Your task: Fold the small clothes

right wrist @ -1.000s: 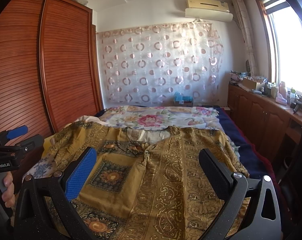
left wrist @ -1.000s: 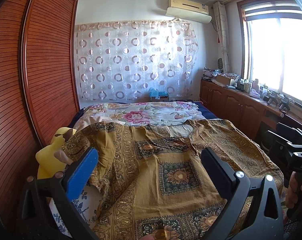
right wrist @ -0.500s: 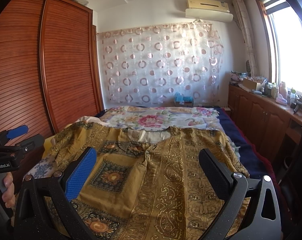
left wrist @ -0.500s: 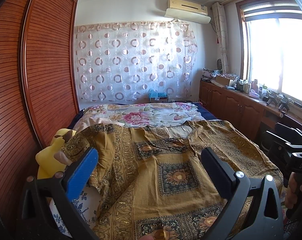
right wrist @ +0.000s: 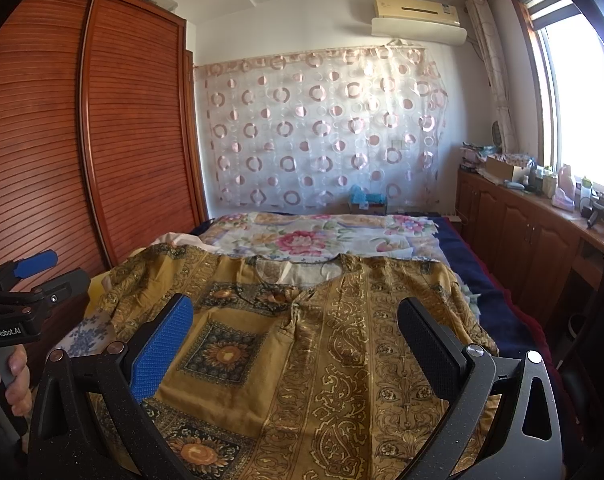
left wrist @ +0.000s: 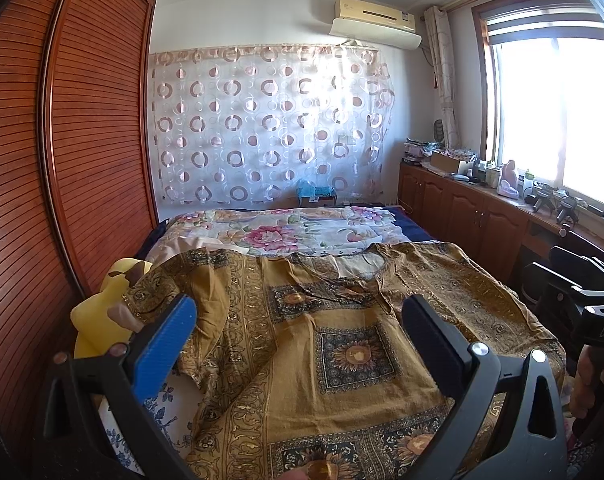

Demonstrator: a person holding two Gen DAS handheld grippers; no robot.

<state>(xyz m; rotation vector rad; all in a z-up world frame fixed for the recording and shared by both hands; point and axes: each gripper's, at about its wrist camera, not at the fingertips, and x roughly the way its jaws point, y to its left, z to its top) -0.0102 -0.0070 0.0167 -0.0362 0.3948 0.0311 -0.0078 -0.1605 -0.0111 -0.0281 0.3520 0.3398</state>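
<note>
Mustard-gold printed garment (left wrist: 334,344), soft woven cloth w/ dark square medallions, lies spread flat on the bed (left wrist: 412,226) in the left wrist view. Left hand-held gripper (left wrist: 297,344) hangs above it, jaws wide, nothing held; ridged blue pad at 9 o'clock, black pad at 3. Yellow plush (left wrist: 101,320) at 9.

Right wrist view: right hand-held gripper (right wrist: 293,344) wide too, empty, over the garment's paisley border; neckline at 12 o'clock.
</note>
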